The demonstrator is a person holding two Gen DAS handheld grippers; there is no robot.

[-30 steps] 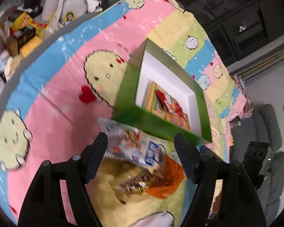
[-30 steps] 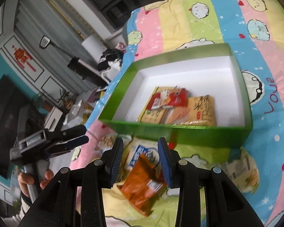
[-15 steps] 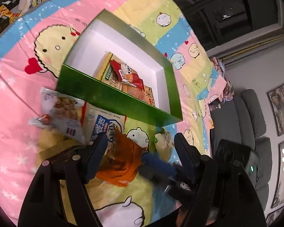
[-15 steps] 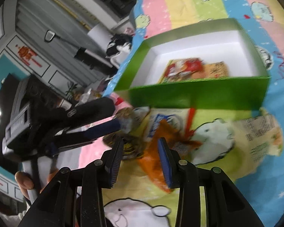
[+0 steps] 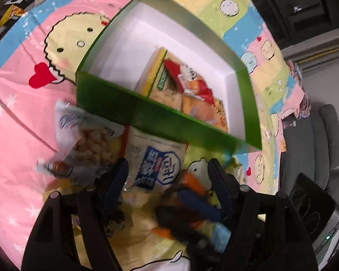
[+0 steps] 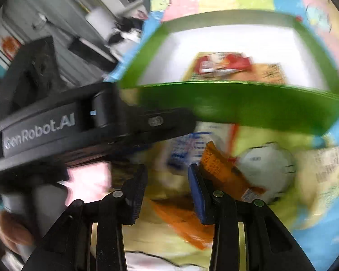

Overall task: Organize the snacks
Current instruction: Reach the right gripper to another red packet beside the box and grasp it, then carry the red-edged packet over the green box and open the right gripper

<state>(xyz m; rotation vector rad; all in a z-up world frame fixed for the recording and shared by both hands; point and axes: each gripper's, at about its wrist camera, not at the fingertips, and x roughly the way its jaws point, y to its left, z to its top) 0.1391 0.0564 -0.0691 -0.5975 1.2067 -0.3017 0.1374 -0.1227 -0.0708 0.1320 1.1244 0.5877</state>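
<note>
White-blue snack packet [image 5: 154,158] between open left claw [image 5: 167,178], beside green box [image 5: 160,115]

1. "GenRobot.AI", pale lettering along the side of the black plastic left gripper [image 6: 97,122], left of the green cardboard box [image 6: 237,106] in the right wrist view.
2. Large blue characters on the white snack packet [image 5: 156,162] just in front of that box; not legible.
3. Print on the packets inside the box and on the orange packet [image 6: 223,169]: too blurred to read.
</note>
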